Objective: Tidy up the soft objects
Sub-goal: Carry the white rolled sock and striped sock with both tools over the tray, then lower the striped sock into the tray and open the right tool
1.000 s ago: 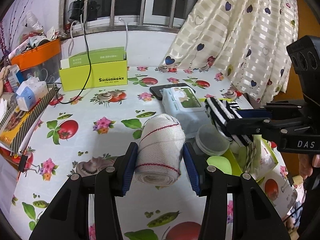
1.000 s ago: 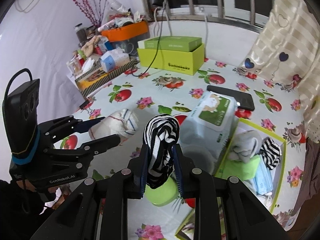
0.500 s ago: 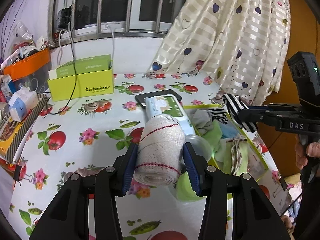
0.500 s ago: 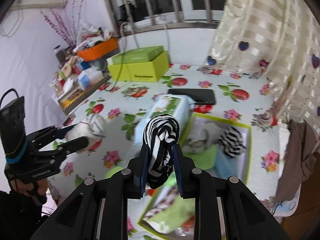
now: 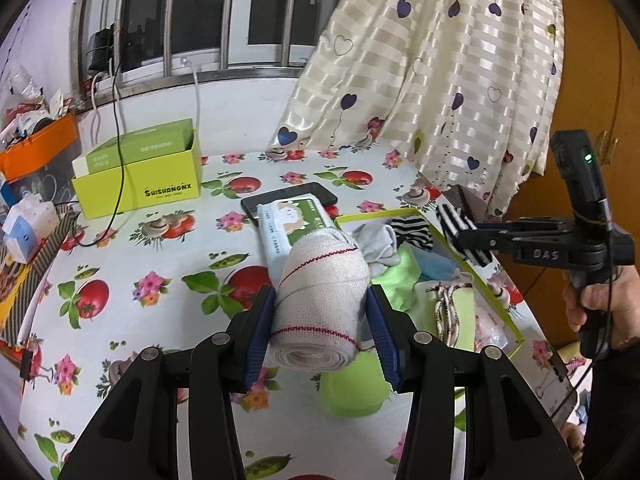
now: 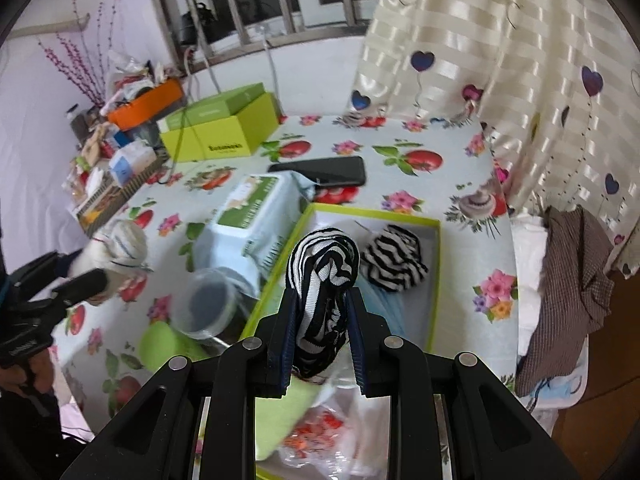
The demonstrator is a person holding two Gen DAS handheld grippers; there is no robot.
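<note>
My left gripper (image 5: 322, 320) is shut on a rolled white bandage with red thread lines (image 5: 320, 300), held above the table to the left of the yellow-green rimmed box (image 5: 376, 215). My right gripper (image 6: 322, 332) is shut on a black-and-white striped sock (image 6: 322, 276), held over the box (image 6: 372, 213). In the left wrist view that gripper (image 5: 464, 240) hovers over the box's right rim. The box holds another striped sock (image 6: 394, 258), a grey sock (image 5: 378, 242), green cloth (image 5: 400, 276) and other soft items.
A pack of wet wipes (image 5: 292, 224) lies left of the box, a black phone (image 6: 320, 170) behind it. A clear round lid (image 6: 208, 304) and green pad (image 5: 352, 384) lie near. A yellow-green carton (image 5: 140, 176) with cables stands at the back left. A curtain (image 5: 440, 80) hangs right.
Both grippers moved right toward the box with their loads. The right gripper with the striped sock now hangs over the box's interior; the bandage is now beside the box.
</note>
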